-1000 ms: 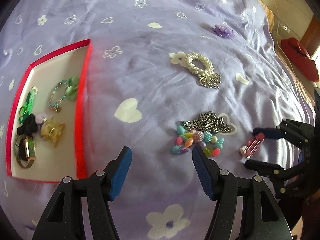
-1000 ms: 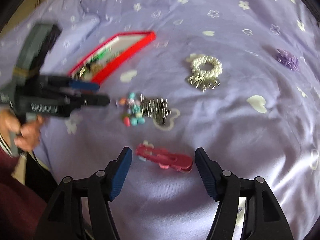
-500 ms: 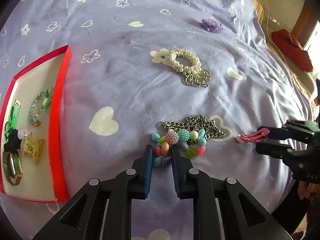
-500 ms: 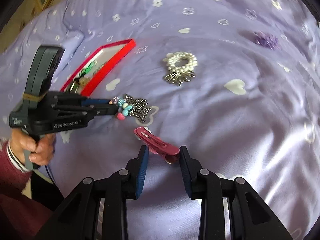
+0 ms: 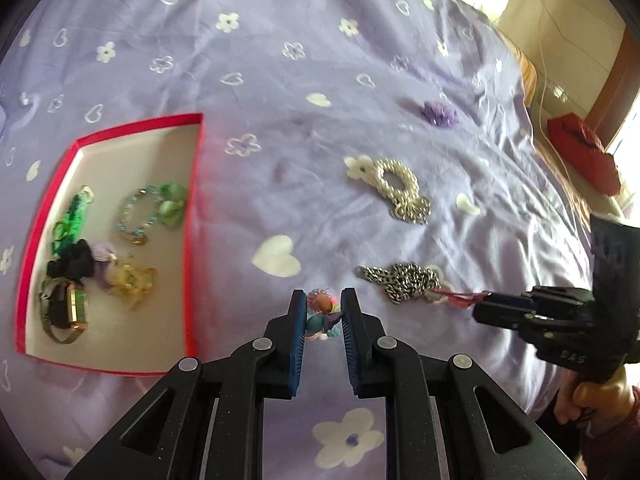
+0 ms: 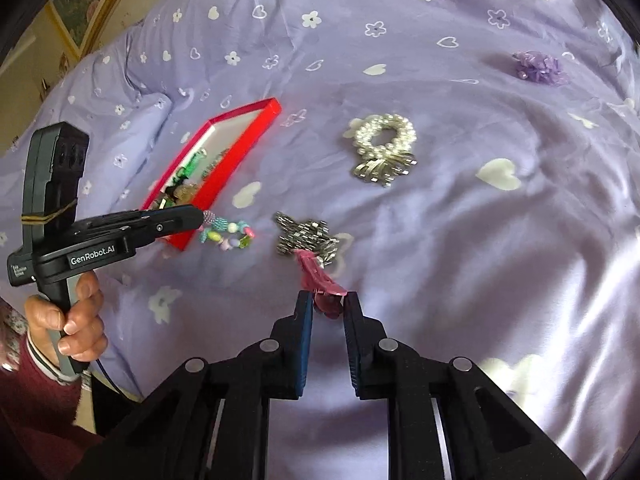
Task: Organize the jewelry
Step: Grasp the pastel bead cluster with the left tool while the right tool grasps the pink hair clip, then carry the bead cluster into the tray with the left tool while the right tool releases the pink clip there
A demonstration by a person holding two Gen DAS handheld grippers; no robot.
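Note:
My left gripper [image 5: 323, 304] is shut on a colourful bead bracelet [image 5: 322, 316] and holds it above the purple bedspread, right of the red-rimmed tray [image 5: 192, 216]. In the right wrist view the bracelet [image 6: 226, 234] hangs from the left gripper [image 6: 200, 216] beside the tray [image 6: 224, 168]. My right gripper [image 6: 328, 300] is shut on a pink hair clip [image 6: 320, 280], lifted near the silver chain [image 6: 308, 236]. The right gripper [image 5: 480, 300], the clip [image 5: 456, 296] and the chain [image 5: 404, 280] also show in the left wrist view.
A pearl bracelet with a silver charm [image 5: 396, 188] and a purple flower piece [image 5: 440, 114] lie further back on the bed. The tray holds a watch [image 5: 64, 312], a yellow claw clip [image 5: 130, 284], green pieces and a beaded bracelet. A red object [image 5: 584, 152] lies off the bed at right.
Both grippers went from open to shut on their items. The left lifted the bead bracelet off the chain toward the tray; the right raised the pink clip.

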